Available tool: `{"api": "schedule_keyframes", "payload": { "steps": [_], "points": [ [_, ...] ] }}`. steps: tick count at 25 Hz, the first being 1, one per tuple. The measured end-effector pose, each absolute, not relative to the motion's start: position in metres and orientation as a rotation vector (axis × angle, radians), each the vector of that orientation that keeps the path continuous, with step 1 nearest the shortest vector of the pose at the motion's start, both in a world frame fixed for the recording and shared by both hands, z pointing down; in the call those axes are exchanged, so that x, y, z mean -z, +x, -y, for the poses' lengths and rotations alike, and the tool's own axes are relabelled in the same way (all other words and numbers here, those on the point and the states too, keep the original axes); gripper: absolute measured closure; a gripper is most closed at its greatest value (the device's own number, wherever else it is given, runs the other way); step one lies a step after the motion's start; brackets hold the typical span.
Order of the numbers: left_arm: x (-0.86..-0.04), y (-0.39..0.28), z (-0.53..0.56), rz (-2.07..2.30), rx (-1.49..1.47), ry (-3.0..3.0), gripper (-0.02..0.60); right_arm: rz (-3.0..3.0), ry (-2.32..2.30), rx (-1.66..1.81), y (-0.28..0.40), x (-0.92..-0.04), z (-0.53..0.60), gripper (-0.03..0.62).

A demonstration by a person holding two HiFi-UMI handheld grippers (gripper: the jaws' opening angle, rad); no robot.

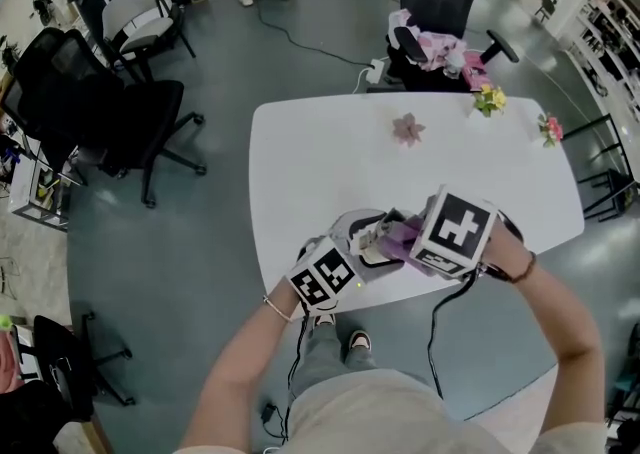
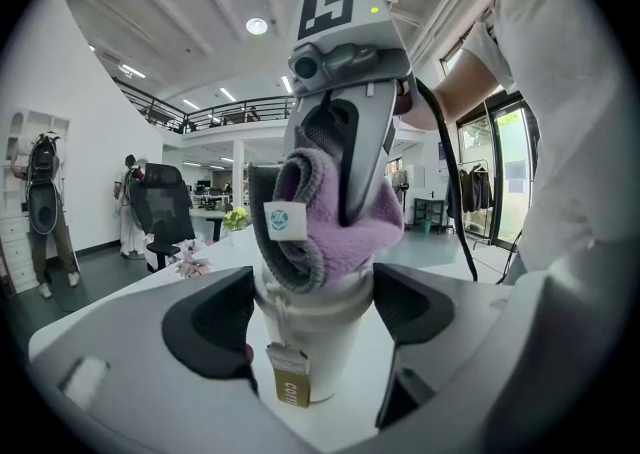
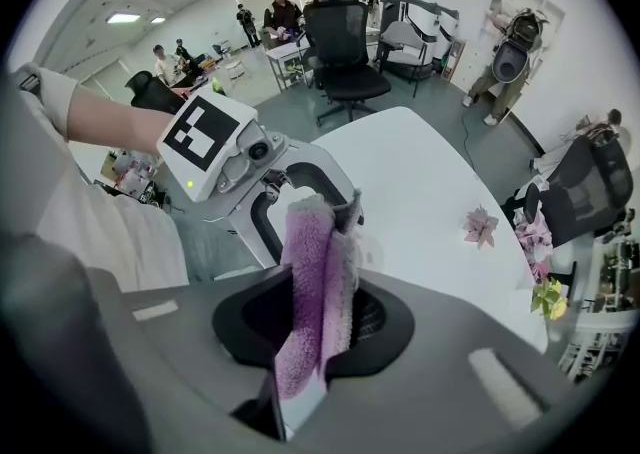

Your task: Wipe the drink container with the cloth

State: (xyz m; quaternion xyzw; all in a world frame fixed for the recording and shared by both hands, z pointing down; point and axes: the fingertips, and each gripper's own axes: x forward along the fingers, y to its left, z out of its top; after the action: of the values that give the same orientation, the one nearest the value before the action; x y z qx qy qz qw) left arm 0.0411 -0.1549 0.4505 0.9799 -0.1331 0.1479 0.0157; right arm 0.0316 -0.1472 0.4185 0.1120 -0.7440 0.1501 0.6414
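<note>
The left gripper [image 2: 312, 314] clamps the drink container [image 2: 320, 347] between its jaws. The right gripper [image 3: 312, 327] pinches the cloth [image 3: 308, 272], pressed onto the container's top just above the left jaws. Hard sideways rubbing could twist the container loose.

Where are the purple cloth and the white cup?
purple cloth [image 3: 308, 287]: right gripper view, its middle fold.
white cup [image 2: 330, 339]: left gripper view, its side wall.

Purple and grey cloth [image 2: 350, 222], white drink container [image 2: 320, 342], white table [image 1: 330, 157]
</note>
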Motion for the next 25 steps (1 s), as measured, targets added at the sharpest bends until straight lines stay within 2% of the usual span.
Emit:
{"api": "schedule_keyframes", "payload": {
  "steps": [25],
  "points": [
    [-0.451, 0.041, 0.155, 0.4, -0.466, 3.038, 0.207, 1.637, 0.364, -0.317, 0.05, -0.417, 0.183, 0.528]
  ]
}}
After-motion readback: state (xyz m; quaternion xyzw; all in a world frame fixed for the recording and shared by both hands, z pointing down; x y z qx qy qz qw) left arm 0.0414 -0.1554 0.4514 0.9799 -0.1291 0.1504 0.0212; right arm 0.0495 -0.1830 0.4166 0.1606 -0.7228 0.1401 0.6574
